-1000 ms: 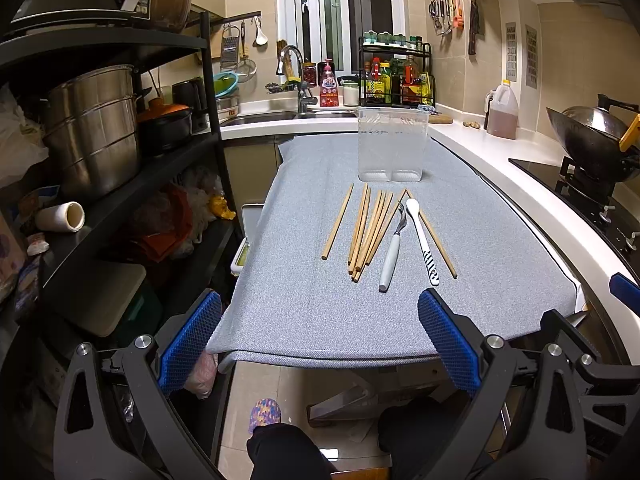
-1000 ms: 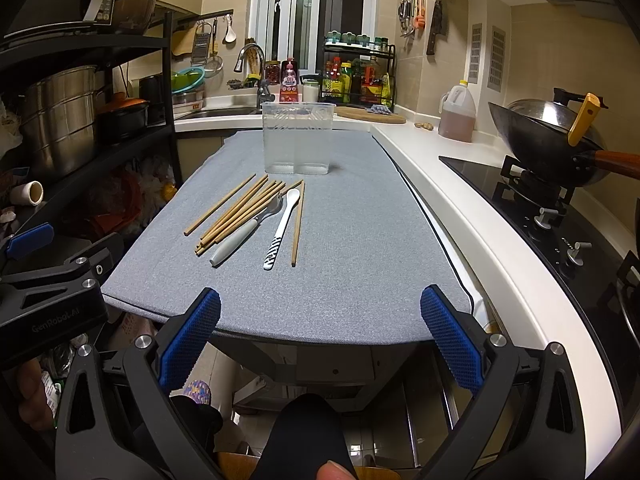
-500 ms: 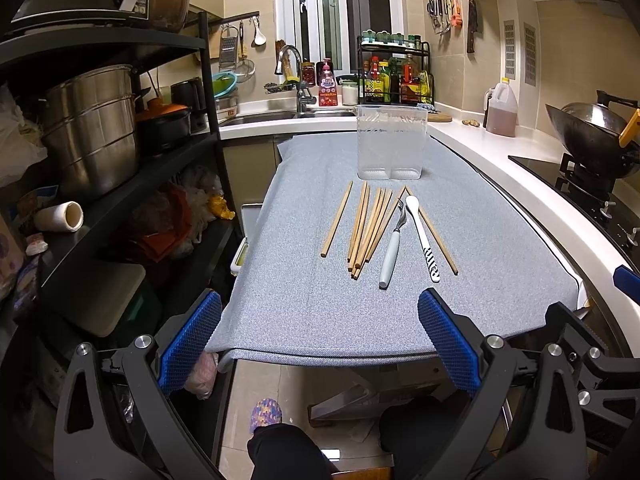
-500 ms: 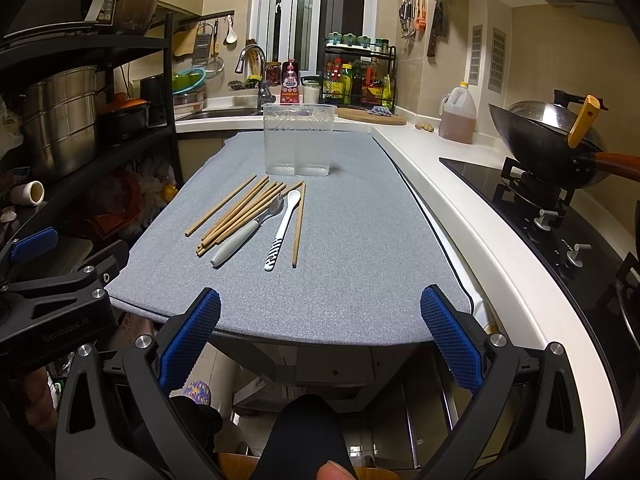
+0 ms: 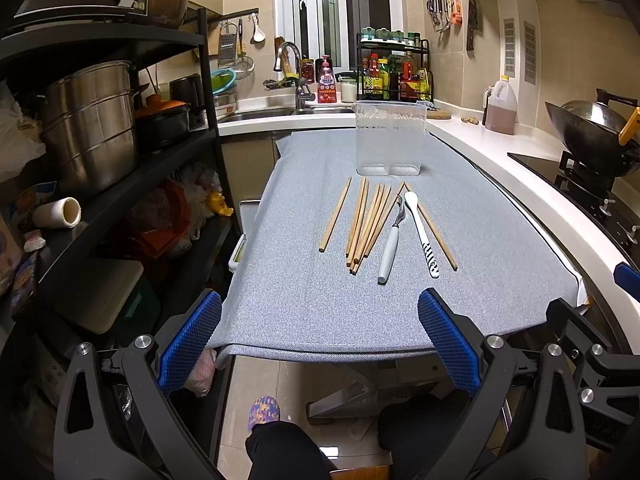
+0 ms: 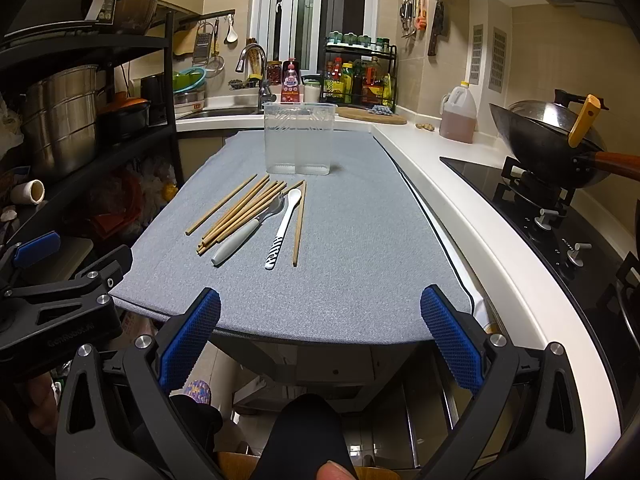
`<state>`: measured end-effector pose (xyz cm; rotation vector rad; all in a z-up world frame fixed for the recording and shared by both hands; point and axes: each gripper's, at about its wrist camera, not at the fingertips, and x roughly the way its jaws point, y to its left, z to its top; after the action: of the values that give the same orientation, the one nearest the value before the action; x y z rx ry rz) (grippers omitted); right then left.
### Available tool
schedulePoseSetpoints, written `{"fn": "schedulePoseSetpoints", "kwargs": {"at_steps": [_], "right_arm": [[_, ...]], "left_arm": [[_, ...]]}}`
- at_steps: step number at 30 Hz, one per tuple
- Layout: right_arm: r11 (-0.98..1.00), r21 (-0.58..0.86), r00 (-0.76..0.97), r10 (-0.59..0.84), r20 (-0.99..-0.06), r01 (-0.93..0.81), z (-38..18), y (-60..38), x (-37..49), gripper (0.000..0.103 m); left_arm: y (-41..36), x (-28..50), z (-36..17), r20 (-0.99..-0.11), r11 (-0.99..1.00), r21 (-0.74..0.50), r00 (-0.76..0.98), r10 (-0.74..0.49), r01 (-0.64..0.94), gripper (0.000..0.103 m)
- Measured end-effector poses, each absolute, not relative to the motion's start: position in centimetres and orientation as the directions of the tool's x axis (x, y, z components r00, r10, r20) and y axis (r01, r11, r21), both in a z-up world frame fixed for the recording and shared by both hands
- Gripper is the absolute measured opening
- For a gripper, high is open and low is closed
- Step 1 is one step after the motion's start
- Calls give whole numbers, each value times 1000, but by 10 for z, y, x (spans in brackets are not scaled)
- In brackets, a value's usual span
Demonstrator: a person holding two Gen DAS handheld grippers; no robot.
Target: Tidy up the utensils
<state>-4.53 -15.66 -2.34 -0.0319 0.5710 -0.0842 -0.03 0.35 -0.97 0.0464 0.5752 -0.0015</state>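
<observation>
Chopsticks [image 5: 366,222], a white-handled fork [image 5: 390,246] and a white spoon [image 5: 422,232] with a striped handle are lying side by side on the grey-covered worktop [image 5: 500,248], exactly where they were lying a second ago; the clear plastic utensil holder [image 5: 389,138] is standing upright just beyond their far tips. One lone chopstick [image 6: 299,224] is sitting to the right of the spoon. Compared with the earlier frames, I am seeing my left gripper [image 5: 320,338] creeping slightly leftward, and in the right wrist view the left rig's body [image 6: 60,304] is sitting a little lower. My right gripper [image 6: 320,334] is barely shifting. Both sets of blue-padded fingers [image 5: 448,344] are spread wide apart, released, hovering over the near edge of the worktop, gripping and touching nothing.
</observation>
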Motion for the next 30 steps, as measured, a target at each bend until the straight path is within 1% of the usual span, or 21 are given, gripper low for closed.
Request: {"fn": "schedulePoseSetpoints", "kwargs": {"at_steps": [14, 20, 24, 25, 30], "right_arm": [[997, -44, 837, -72, -542, 57, -25, -155, -43, 98], [997, 38, 839, -36, -543, 67, -26, -172, -19, 98], [992, 71, 826, -43, -562, 100, -40, -182, 10, 98], [992, 66, 823, -50, -567, 106, -45, -184, 18, 98], [994, 43, 803, -55, -593, 100, -70, -184, 58, 98]], "left_arm": [[2, 0, -12, -551, 999, 37, 835, 2, 22, 96], [9, 19, -22, -577, 1000, 15, 817, -6, 18, 96], [19, 39, -33, -590, 1000, 1, 807, -9, 12, 95], [20, 45, -37, -591, 1000, 6, 807, -10, 16, 95], [21, 75, -54, -614, 998, 23, 789, -28, 54, 82]]}}
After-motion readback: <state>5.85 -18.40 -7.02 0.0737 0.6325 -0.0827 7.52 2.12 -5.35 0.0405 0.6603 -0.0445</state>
